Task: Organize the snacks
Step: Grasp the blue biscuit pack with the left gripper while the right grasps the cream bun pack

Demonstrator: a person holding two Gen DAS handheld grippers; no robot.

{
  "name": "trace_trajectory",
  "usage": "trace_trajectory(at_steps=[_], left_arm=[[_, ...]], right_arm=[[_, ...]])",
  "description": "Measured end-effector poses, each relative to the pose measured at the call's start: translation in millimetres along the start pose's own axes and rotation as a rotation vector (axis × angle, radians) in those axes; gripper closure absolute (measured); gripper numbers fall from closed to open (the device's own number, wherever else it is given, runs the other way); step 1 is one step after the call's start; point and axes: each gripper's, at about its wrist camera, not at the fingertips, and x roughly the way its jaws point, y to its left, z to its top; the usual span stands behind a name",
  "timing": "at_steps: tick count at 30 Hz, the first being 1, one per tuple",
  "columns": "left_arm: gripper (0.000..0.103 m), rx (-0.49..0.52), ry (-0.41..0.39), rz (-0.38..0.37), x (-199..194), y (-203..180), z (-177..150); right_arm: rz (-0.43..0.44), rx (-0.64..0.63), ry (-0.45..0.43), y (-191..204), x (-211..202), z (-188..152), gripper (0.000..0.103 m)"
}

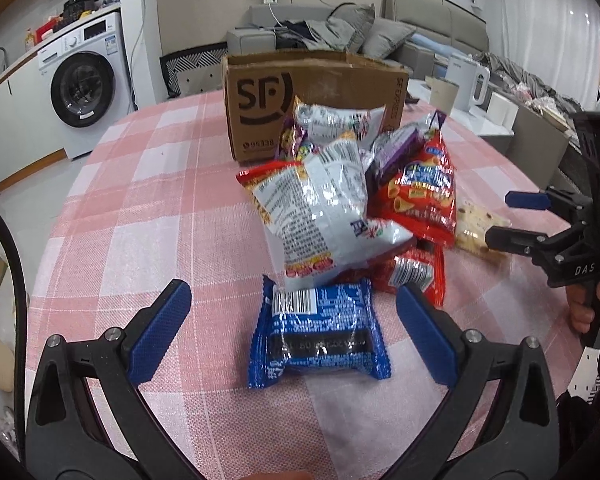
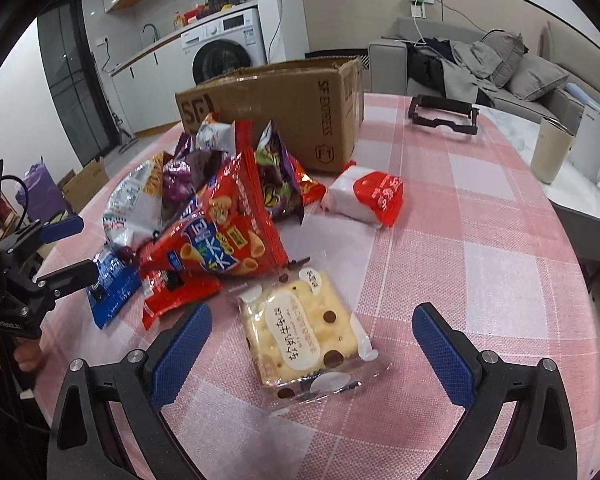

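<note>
A heap of snacks lies on the checked table in front of a cardboard box, so sorting seems barely begun; the box's inside is hidden. The left gripper gapes around a blue packet. The right gripper gapes around a cracker pack, gripping nothing.

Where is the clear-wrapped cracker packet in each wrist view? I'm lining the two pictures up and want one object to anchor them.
Left wrist view: the cracker packet lies at the right edge of the snack pile, beside the right gripper.
Right wrist view: the same packet lies low in the centre, between the open fingers.
Shared landmark: the SF cardboard box behind the pile.
</note>
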Motion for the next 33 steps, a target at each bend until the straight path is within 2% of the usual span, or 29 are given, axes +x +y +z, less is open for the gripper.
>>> trace_trajectory(at_steps=[6,9,11,15,17,20,26,33], left_arm=[[0.003,0.045,0.072,-0.011,18.4,-8.7,-6.4],[0.010,0.054,0.108,-0.007,27.5,-10.3,-7.9],[0.018,0.047,0.128,-0.014,30.9,-9.0,-10.0],[0.026,0.027,0.135,-0.039,34.8,-2.4,-10.2],[0.039,0.025,0.127,-0.044,34.2,-0.7,-9.7],[0.053,0.019,0.123,-0.048,32.4,0.5,-7.7],[0.058,0.012,0.117,-0.051,24.2,-2.2,-8.4],[0.059,0.014,0.089,-0.055,12.4,-5.0,-6.5]], right_arm=[[0.010,-0.013,0.044,-4.2,9.7,-3.4,0.001],[0.011,-0.030,0.066,-3.7,14.7,-2.6,0.005],[0.016,-0.038,0.084,-3.3,19.7,-1.6,0.011],[0.003,-0.073,0.096,-1.1,24.6,1.4,0.015],[0.003,-0.085,0.099,-0.1,26.2,2.8,0.019],[0.004,-0.122,0.102,4.1,28.4,4.4,0.028],[0.000,-0.152,0.096,9.1,27.2,2.5,0.042],[0.007,-0.122,0.077,7.1,18.3,-3.6,0.044]])
